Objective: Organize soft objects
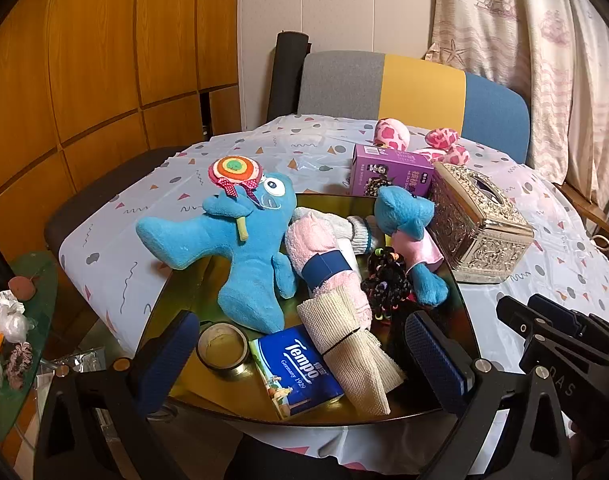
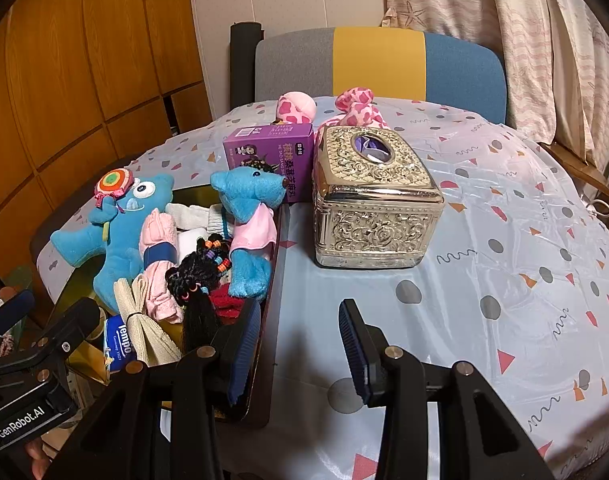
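A gold tray (image 1: 176, 280) (image 2: 74, 284) holds a big blue plush with a lollipop (image 1: 244, 240) (image 2: 116, 236), a small blue plush in a pink shirt (image 1: 408, 232) (image 2: 250, 224), a pink rolled towel (image 1: 324, 264), a beige rolled cloth (image 1: 356, 356), black hair ties (image 1: 386, 284) and a Tempo tissue pack (image 1: 300, 372). A pink spotted plush (image 1: 420, 142) (image 2: 344, 110) lies at the table's far side. My left gripper (image 1: 304, 356) is open and empty over the tray's near edge. My right gripper (image 2: 300, 348) is open and empty above the tablecloth, right of the tray.
A silver ornate tissue box (image 2: 376, 200) (image 1: 476, 224) and a purple carton (image 2: 272, 156) (image 1: 388, 174) stand beside the tray. A tape roll (image 1: 222, 350) lies in the tray. A chair (image 2: 380, 64) stands behind the table. A glass side table with clutter (image 1: 12, 320) is at left.
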The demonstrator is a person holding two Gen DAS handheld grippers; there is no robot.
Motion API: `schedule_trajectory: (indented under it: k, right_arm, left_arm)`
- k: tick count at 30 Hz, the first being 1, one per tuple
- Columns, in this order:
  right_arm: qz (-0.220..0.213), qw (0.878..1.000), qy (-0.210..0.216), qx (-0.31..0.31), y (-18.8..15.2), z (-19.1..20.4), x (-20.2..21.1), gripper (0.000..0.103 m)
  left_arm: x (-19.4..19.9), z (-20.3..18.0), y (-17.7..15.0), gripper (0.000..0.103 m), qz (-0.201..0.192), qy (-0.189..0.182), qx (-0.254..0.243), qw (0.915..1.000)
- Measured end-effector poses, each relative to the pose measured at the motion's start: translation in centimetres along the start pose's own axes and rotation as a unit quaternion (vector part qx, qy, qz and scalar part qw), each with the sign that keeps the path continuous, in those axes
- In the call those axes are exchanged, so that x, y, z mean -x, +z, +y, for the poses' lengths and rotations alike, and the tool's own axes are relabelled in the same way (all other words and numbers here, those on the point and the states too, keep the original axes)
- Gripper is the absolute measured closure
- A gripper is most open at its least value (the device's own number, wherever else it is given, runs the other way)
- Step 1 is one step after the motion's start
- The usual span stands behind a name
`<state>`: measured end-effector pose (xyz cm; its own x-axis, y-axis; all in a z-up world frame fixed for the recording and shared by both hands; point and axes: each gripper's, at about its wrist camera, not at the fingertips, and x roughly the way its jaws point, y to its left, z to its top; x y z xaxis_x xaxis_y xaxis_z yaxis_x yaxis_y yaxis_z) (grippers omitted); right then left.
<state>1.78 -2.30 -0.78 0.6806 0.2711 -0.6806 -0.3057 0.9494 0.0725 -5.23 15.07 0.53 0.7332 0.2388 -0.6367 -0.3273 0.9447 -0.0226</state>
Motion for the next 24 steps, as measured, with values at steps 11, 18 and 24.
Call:
schedule_trajectory:
  k: [11, 18, 24]
  right_arm:
    - [0.001, 1.000, 0.000, 0.001, -0.10, 0.04, -0.04, 0.062]
    - [0.001, 1.000, 0.001, 0.001, -0.17, 0.01, -0.03, 0.062]
    - [0.002, 1.000, 0.001, 0.001, -0.19, 0.03, -0.04, 0.062]
  left_arm:
    - [0.01, 0.05, -0.08, 0.000, 0.001, -0.001, 0.001, 1.0000]
    - [-0.01, 0.07, -0.17, 0.000, 0.003, 0.000, 0.000, 1.0000]
    - [-0.06, 0.07, -0.21, 0.000, 0.004, 0.000, 0.000, 1.0000]
